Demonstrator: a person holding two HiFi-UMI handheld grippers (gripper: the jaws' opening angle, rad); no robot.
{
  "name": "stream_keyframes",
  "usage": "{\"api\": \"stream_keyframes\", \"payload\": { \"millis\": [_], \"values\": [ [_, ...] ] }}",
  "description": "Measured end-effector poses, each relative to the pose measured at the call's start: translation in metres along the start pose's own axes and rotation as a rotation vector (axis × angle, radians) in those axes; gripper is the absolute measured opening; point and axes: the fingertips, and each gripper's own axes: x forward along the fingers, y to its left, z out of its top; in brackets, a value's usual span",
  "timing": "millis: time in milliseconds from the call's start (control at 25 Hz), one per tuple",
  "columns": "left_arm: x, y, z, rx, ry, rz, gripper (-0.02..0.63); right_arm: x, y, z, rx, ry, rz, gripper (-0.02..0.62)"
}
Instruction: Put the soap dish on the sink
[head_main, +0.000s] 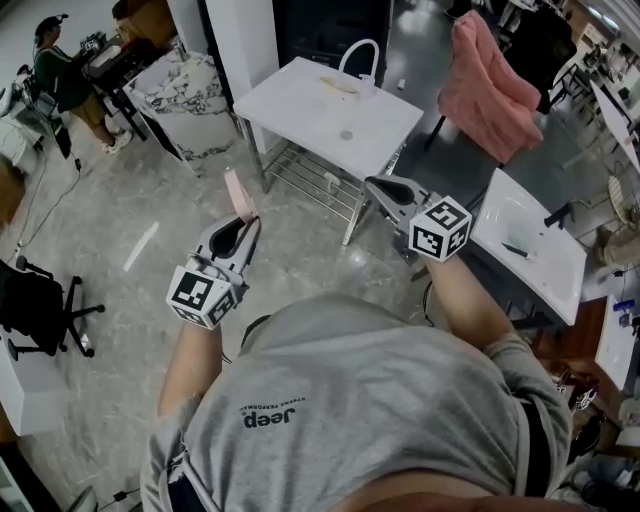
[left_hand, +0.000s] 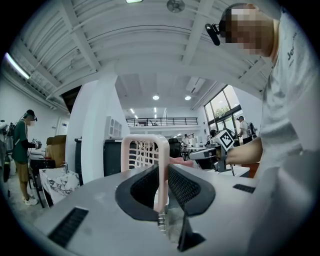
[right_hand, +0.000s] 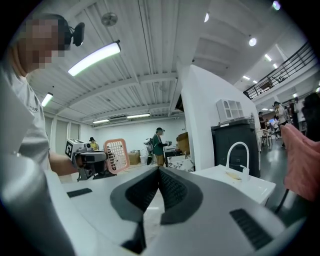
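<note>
Sticking up from left claw (left_hand: 163, 172), soap dish (left_hand: 142, 152) clamped edge-on; right claw (right_hand: 159, 172) closed, empty.

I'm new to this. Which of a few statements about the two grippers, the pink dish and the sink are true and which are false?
1. The left gripper is shut on the soap dish. True.
2. The right gripper holds something too. False: its jaws are together with nothing between them.
3. The soap dish already lies on the sink. False: it is held in the air, apart from the sink.
4. The sink has a white arched tap. True.
5. A pink cloth hangs to the right of the sink in the head view. True.
</note>
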Motion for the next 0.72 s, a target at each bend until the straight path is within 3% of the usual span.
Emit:
{"api": "stream_keyframes", "payload": {
  "millis": [440, 720],
  "values": [
    [0.019, 0.054, -0.017, -0.035, -0.001, 0.008, 0.060, 0.053, -0.023, -0.001, -0.006, 0.029, 0.017, 0.052],
    [0.044, 0.164, -0.037, -0.026, -0.013, -0.030, 0.060, 0.155, -0.059, 0.005, -0.004, 0.030, -0.035, 0.052]
  ]
}}
